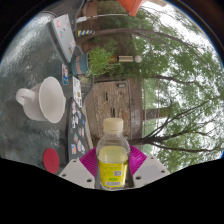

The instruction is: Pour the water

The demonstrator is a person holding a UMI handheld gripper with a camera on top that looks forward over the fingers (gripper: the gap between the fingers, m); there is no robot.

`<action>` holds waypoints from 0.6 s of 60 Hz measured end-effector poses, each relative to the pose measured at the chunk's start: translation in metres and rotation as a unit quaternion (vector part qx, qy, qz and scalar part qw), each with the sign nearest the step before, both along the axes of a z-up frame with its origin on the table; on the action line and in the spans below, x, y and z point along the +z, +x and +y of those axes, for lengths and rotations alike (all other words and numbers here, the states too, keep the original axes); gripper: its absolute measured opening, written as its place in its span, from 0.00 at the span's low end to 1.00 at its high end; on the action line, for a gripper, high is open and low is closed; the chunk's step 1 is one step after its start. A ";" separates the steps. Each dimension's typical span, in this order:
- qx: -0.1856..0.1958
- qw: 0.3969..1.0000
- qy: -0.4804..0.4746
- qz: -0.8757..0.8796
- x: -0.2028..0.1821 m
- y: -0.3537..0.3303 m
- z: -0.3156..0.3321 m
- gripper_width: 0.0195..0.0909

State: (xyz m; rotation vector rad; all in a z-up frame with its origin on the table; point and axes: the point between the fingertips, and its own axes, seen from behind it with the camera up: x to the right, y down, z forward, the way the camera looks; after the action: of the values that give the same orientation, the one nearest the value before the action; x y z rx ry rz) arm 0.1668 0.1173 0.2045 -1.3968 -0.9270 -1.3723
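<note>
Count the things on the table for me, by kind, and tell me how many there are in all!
Bottle: 1, the one with a yellow label, held between the claw's pads.
Cup: 1, the white one on the table.
Cap: 1, red.
Total: 3.

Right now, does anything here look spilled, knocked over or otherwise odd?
The whole scene appears turned sideways, so the gripper is rolled over, holding the bottle between its pink pads, cap on. The white cup sits on the table, a red lid nearby. No spill shows.
</note>
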 end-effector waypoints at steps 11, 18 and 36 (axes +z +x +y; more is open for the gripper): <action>0.053 0.933 -0.099 -0.341 -0.010 -0.053 0.030 0.26; 0.085 0.870 -0.134 -0.467 -0.023 -0.071 0.033 0.26; 0.107 0.866 -0.139 -0.469 -0.022 -0.081 0.030 0.26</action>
State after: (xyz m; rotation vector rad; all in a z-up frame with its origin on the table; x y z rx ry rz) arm 0.0858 0.1470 0.1828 -0.7115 -1.9070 -1.8049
